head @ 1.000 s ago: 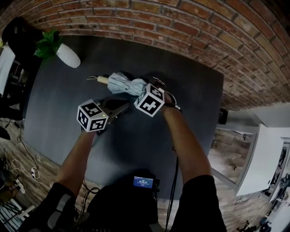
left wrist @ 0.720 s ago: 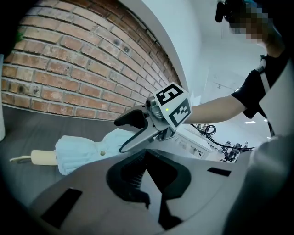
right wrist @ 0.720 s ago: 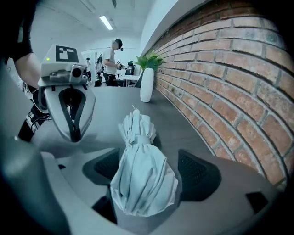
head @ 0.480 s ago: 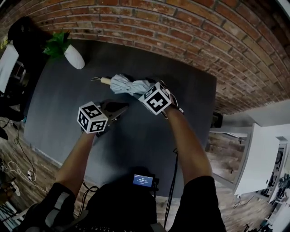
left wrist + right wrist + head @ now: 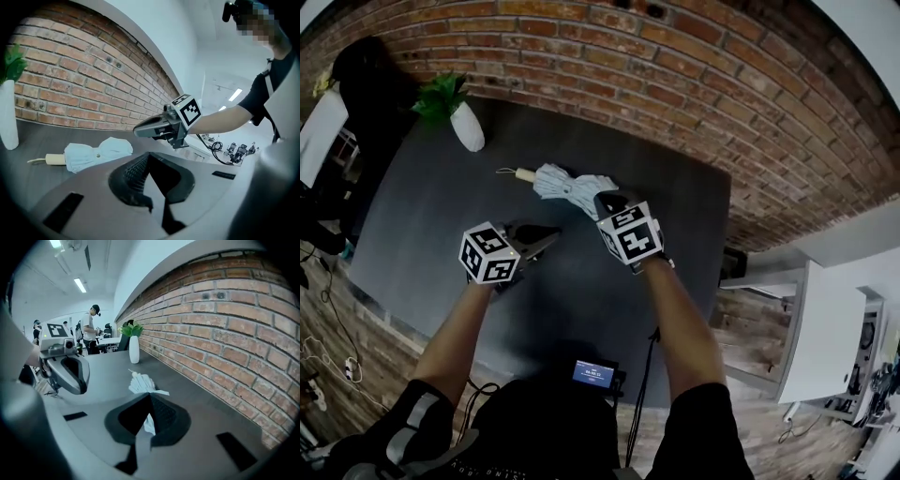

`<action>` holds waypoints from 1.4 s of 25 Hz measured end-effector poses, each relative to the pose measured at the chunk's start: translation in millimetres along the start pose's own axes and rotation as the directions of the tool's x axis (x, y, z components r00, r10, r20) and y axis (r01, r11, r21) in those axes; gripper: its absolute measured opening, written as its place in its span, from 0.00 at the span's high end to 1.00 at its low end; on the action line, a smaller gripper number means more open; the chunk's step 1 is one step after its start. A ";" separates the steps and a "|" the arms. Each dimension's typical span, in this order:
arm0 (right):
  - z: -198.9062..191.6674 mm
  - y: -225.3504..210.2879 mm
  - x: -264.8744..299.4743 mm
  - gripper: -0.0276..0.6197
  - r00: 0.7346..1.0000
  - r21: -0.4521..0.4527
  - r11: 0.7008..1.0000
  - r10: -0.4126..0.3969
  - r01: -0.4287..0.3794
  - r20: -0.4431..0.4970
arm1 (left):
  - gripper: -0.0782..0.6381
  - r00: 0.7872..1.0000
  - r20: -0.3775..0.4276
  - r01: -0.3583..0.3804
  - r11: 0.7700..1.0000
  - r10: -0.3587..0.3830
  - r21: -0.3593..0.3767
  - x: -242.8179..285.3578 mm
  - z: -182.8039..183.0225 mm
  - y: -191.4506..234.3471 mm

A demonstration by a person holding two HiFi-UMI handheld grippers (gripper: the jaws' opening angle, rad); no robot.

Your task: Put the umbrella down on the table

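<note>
A folded pale-blue umbrella (image 5: pixel 567 185) with a wooden handle (image 5: pixel 523 173) lies flat on the dark table (image 5: pixel 422 225), near the brick wall. My right gripper (image 5: pixel 605 200) hangs just above and in front of the umbrella's right end, its jaws shut with nothing in them. In the left gripper view the right gripper (image 5: pixel 137 130) floats clear of the umbrella (image 5: pixel 96 152). In the right gripper view the umbrella (image 5: pixel 140 383) rests on the table beyond the closed tips. My left gripper (image 5: pixel 551 235) hovers left of the right one, short of the umbrella, shut and empty.
A white vase with a green plant (image 5: pixel 467 127) stands at the table's far left corner. The brick wall (image 5: pixel 675 84) runs along the back edge. The table's right edge (image 5: pixel 724 234) drops to a wooden floor. People stand far off in the room (image 5: pixel 91 333).
The right gripper has drawn back and risen from the umbrella's right end, and its marker cube has rolled. The left gripper has lifted a little. The umbrella stays on the table.
</note>
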State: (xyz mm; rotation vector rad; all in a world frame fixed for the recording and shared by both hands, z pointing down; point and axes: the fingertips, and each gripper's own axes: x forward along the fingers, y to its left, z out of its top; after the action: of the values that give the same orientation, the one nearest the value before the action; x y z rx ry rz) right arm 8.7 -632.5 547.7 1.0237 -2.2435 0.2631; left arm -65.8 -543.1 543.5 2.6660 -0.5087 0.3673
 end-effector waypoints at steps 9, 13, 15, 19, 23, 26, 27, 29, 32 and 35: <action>7.0 61.9 -47.5 0.95 0.998 0.074 0.997 0.004 -0.009 0.070 | 0.89 0.997 0.082 -0.010 0.998 0.005 0.058 -44.2 2.2 -35.9; 12.7 86.5 -72.7 0.95 0.990 0.139 0.990 -0.015 -0.005 0.143 | 0.89 0.995 0.099 -0.005 0.997 -0.002 0.074 -62.9 -1.8 -52.1; 11.6 100.2 -83.9 0.95 0.985 0.169 0.986 -0.014 -0.016 0.173 | 0.89 0.993 0.118 -0.004 0.998 -0.003 0.065 -71.7 -5.0 -60.4; 2.8 123.4 -105.0 0.95 0.973 0.241 0.969 -0.012 -0.045 0.228 | 0.89 0.989 0.149 0.020 1.000 -0.023 0.021 -86.0 -17.1 -76.6; -10.4 146.7 -120.6 0.95 0.967 0.296 0.953 -0.010 -0.068 0.255 | 0.89 0.982 0.186 0.031 0.999 -0.028 -0.016 -99.9 -26.0 -86.2; -21.3 161.4 -131.0 0.94 0.966 0.313 0.948 -0.023 -0.061 0.258 | 0.89 0.979 0.201 0.045 0.999 -0.042 -0.015 -106.0 -29.6 -98.1; -24.9 165.8 -133.9 0.95 0.966 0.316 0.947 -0.031 -0.053 0.256 | 0.89 0.979 0.200 0.050 0.999 -0.047 -0.010 -107.4 -31.6 -102.5; -32.7 175.3 -137.9 0.95 0.969 0.319 0.947 -0.040 -0.041 0.244 | 0.89 0.979 0.198 0.056 0.998 -0.053 -0.007 -109.9 -36.6 -110.4; -46.2 189.7 -140.8 0.95 0.974 0.319 0.948 -0.050 -0.023 0.220 | 0.89 0.981 0.182 0.066 0.998 -0.063 -0.011 -111.4 -50.3 -121.6; -59.6 197.1 -141.4 0.95 0.974 0.349 0.937 -0.077 -0.001 0.211 | 0.89 0.987 0.144 0.078 0.997 -0.076 -0.008 -109.4 -69.5 -131.2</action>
State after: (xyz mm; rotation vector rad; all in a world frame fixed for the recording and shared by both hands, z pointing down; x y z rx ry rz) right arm -38.8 -388.9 520.0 1.3370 -2.4275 0.5698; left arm -124.1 -369.1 525.9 2.7022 -0.4471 0.1494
